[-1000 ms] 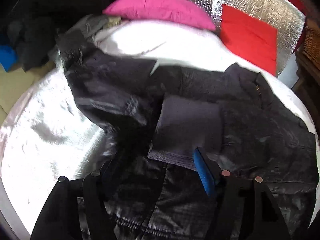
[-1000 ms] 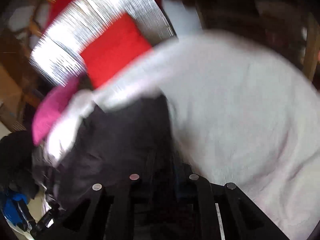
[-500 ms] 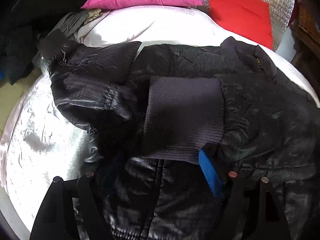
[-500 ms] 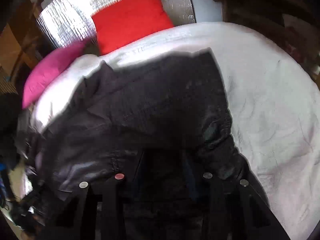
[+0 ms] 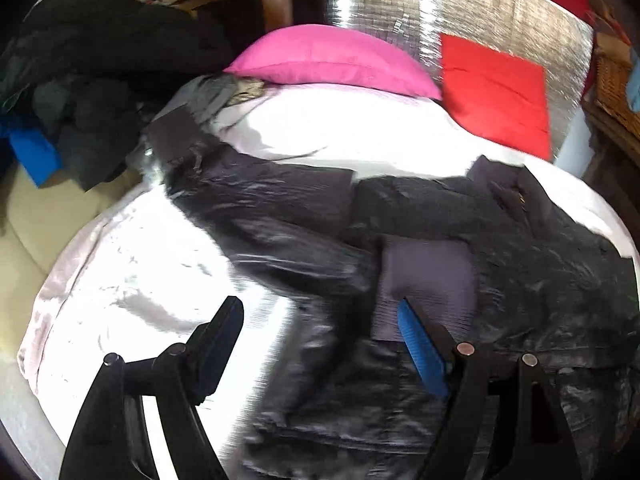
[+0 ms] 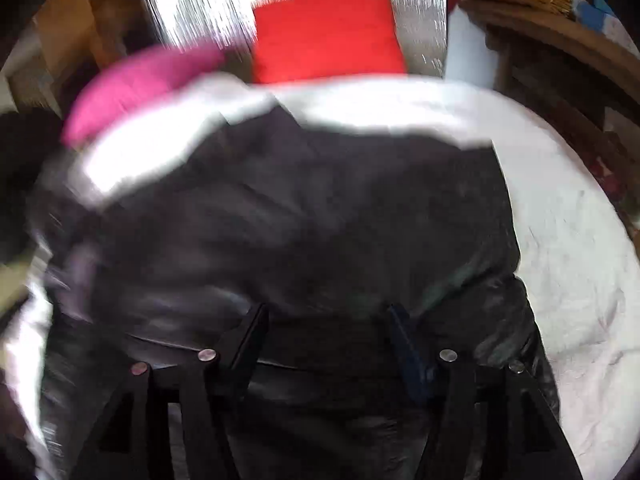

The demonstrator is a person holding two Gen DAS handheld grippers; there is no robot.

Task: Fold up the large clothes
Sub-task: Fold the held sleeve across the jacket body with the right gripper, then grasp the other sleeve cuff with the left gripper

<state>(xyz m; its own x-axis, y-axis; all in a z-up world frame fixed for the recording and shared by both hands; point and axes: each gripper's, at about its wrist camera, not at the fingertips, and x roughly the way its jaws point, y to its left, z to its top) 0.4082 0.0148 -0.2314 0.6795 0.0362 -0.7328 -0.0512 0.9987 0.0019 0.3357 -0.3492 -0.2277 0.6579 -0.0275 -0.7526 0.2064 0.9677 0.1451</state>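
From my left wrist view, the left gripper (image 5: 320, 320) hovers with its fingers spread wide, empty, over the black jacket (image 5: 500, 248) spread across the white bed (image 5: 132, 280). From the right, my right gripper (image 6: 326, 332) is likewise parted low over the jacket (image 6: 320, 220), gripping nothing.

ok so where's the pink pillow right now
In the left wrist view the pink pillow lies at the head of the bed, left of the red cushion, beyond the black jacket.

Strong light blows out the white bedsheet (image 5: 352, 128) into glare, while the black jacket (image 5: 540, 272) swallows detail. Both fisheye views bend hard at their edges; the right wrist view is smeared with motion blur.
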